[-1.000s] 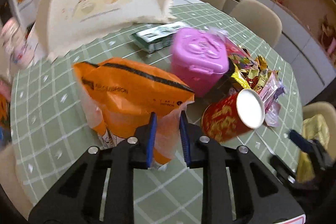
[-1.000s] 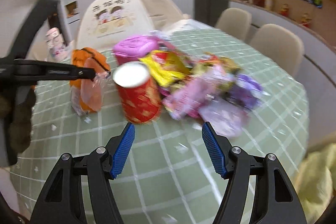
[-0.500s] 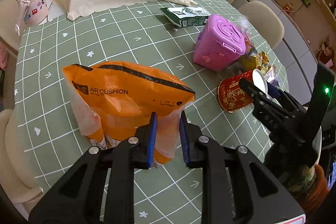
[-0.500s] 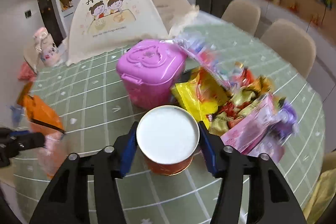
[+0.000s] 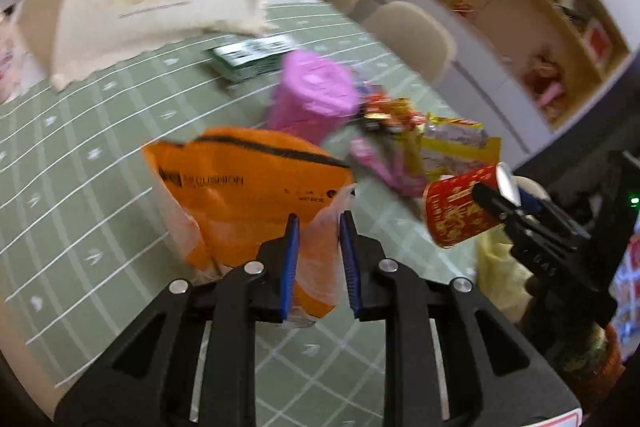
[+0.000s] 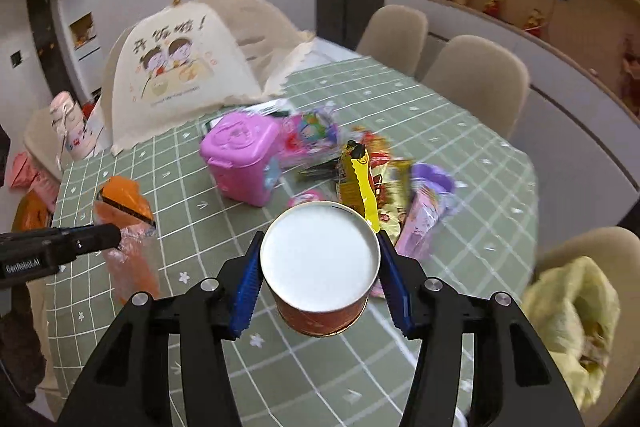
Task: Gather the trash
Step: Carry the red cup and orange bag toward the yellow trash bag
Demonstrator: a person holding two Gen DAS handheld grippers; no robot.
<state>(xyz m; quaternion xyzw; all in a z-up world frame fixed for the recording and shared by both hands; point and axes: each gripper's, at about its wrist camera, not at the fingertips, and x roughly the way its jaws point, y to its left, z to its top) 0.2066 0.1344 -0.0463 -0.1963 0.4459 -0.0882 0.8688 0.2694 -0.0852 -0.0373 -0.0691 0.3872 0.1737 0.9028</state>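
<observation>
Right gripper: blue pads clamped on either side of a red paper cup with a white lid, lifted clear of the table; the left-wrist view shows the same cup tilted in the air at 3 o'clock.

Left gripper: pads nearly together, pinching the thin lower edge of an orange plastic bag with a black band along its top and a printed label; the bag's mouth faces away at 12 o'clock.

Table: round, green cloth with a white grid.

Pink lidded box: at 11 o'clock from the held cup, upright, standing between the cup and the far edge.

Snack wrappers: a loose heap, yellow, pink and purple, at 1 o'clock from the cup, just beside the pink box.

Green-and-white packet: flat on the cloth at 12 o'clock, behind the pink box.

Cream mesh food cover: printed with two cartoon children, at 11 o'clock on the far side.

Beige chairs: ranged round the far rim, 1 to 2 o'clock.

Yellow bag: off the table at 3 o'clock, beside the right gripper.
</observation>
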